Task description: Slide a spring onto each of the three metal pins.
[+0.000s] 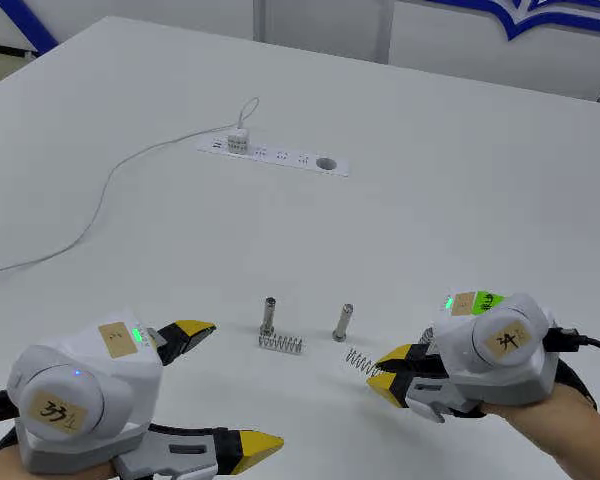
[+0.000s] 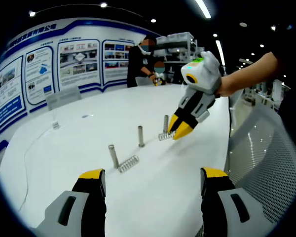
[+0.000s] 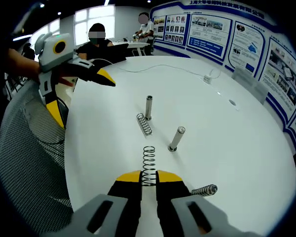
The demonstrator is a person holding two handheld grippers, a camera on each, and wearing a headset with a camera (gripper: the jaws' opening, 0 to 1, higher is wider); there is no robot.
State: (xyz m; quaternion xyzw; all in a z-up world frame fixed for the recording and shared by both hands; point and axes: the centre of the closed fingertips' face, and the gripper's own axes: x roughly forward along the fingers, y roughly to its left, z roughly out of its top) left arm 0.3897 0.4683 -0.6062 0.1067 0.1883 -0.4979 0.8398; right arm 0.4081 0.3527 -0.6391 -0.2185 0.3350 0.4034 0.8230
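Head view: right gripper (image 1: 385, 372) nipped on one end of a spring (image 1: 360, 360), at 5 o'clock of the middle pin (image 1: 343, 322); left gripper (image 1: 225, 388) spread, empty. Left gripper view: second spring (image 2: 129, 163) lies at 4 o'clock of the near pin (image 2: 113, 156). Right gripper view: thin bright wire coil, likely light, squashy, prone to roll; best pinched lightly across the end turns

bare tabletop (image 1: 430, 220) all round; mid-table, two upright pins (image 1: 269, 314), one loose spring (image 1: 280, 344)
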